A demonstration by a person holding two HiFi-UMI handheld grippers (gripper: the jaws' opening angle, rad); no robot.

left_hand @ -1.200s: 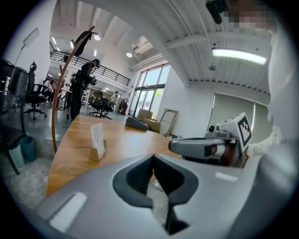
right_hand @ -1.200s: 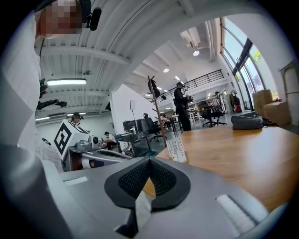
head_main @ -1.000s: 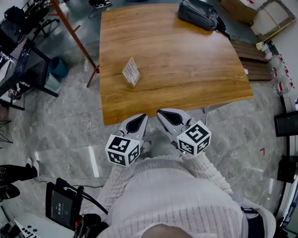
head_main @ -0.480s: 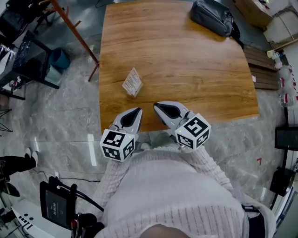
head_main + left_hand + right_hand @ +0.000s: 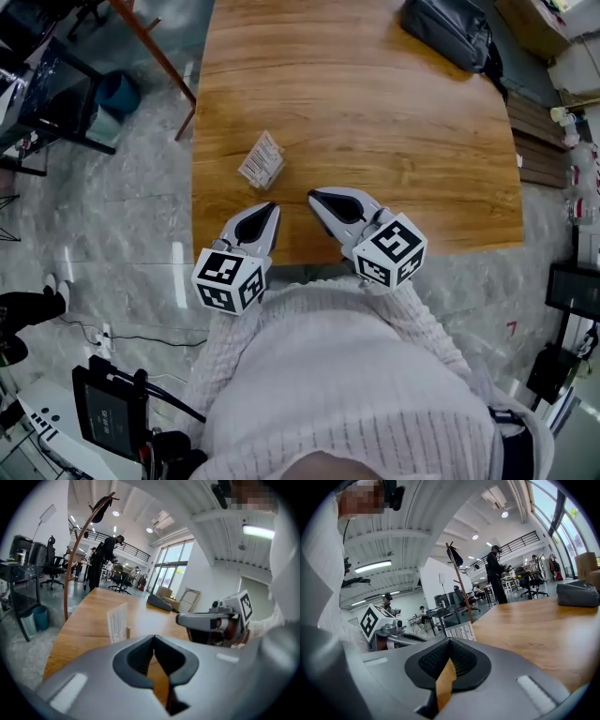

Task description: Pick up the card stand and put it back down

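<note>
**Card stand and both claws at the near edge of the desk.** In the head view the card stand [image 5: 262, 160] sits on the wooden desk [image 5: 375, 122] close to its left edge and toward the near corner, touching neither claw. It is a small white card carrying rows of fine dark print, held upright in a low tan base and set askew to the desk's edge. The left claw [image 5: 269, 210] is over the near edge with the stand at its 12 o'clock, near but apart. The right claw [image 5: 317, 198] is just beside the left one, with the stand at its 10 o'clock. In the left gripper view the left claw [image 5: 153, 640] has its jaws together on nothing, and the card stand [image 5: 117, 622] rises at 11 o'clock, its printed face edge-lit and its base showing at the lower right. In the right gripper view the right claw [image 5: 449, 642] is likewise closed and empty, and only the top strip of the card stand [image 5: 460, 631] shows, at 1 o'clock. A dark bag [image 5: 448, 33] lies at the desk's far right corner.
</note>
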